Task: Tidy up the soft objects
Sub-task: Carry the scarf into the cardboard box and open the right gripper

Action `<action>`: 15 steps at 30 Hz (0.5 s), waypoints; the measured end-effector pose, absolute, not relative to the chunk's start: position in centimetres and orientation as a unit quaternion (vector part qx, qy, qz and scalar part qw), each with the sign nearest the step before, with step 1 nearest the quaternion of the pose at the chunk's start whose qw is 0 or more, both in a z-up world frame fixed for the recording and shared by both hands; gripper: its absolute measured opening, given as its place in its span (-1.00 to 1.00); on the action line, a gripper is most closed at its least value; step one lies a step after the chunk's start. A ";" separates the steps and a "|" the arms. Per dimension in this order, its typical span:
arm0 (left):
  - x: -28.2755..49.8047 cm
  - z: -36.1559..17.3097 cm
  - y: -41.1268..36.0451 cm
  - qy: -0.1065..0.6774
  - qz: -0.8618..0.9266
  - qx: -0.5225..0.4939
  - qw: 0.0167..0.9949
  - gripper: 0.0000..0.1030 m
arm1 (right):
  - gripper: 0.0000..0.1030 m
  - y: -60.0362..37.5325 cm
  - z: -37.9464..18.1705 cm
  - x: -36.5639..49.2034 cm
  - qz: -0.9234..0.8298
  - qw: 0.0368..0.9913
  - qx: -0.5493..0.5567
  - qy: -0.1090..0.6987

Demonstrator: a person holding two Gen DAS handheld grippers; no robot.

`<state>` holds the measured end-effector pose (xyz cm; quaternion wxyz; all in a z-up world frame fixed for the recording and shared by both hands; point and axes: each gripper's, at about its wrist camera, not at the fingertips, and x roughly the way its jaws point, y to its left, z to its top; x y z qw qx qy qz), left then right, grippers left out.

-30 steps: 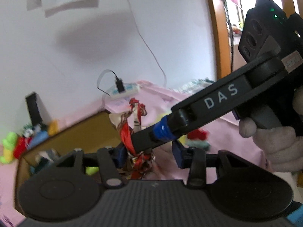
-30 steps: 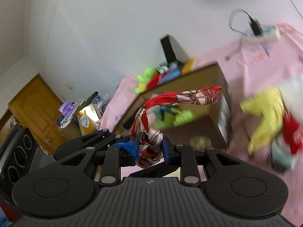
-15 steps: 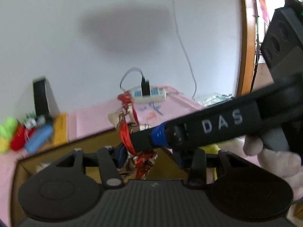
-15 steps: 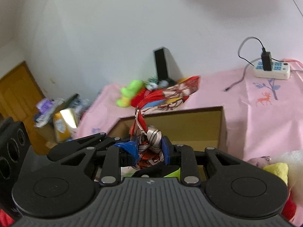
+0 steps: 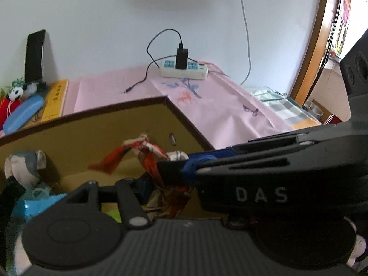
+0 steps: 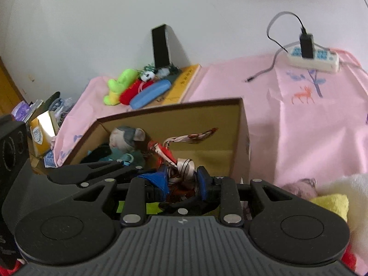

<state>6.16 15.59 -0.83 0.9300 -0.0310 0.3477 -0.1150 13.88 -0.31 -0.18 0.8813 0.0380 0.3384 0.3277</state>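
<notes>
While both are hovering over the cardboard box (image 6: 239, 124), I'm pinching the scarf (image 6: 181, 161) in the right hand-held gripper (image 6: 181, 179); the left hand-held gripper (image 5: 161, 184) is pinching it too.

White power strip (image 5: 184, 70) with black charger (image 5: 182, 58) on pink cloth (image 6: 310, 124); yellow book (image 6: 181, 85) near wall.

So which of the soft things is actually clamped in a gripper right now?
The red-and-white patterned silk scarf, pinched over the brown cardboard box by the right gripper. The grey-and-white plush toy lies loose inside.
</notes>
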 end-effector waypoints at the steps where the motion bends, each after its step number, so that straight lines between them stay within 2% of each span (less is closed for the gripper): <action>1: 6.2 -1.0 15.4 0.348 -0.114 -0.028 0.930 0.09 | -0.78 -0.6 -0.3 13.9 0.330 0.881 0.047 0.337; 15: 6.0 -1.1 15.2 0.369 -0.085 -0.030 0.925 0.27 | -0.72 -3.0 -0.2 12.3 0.305 0.889 0.121 0.318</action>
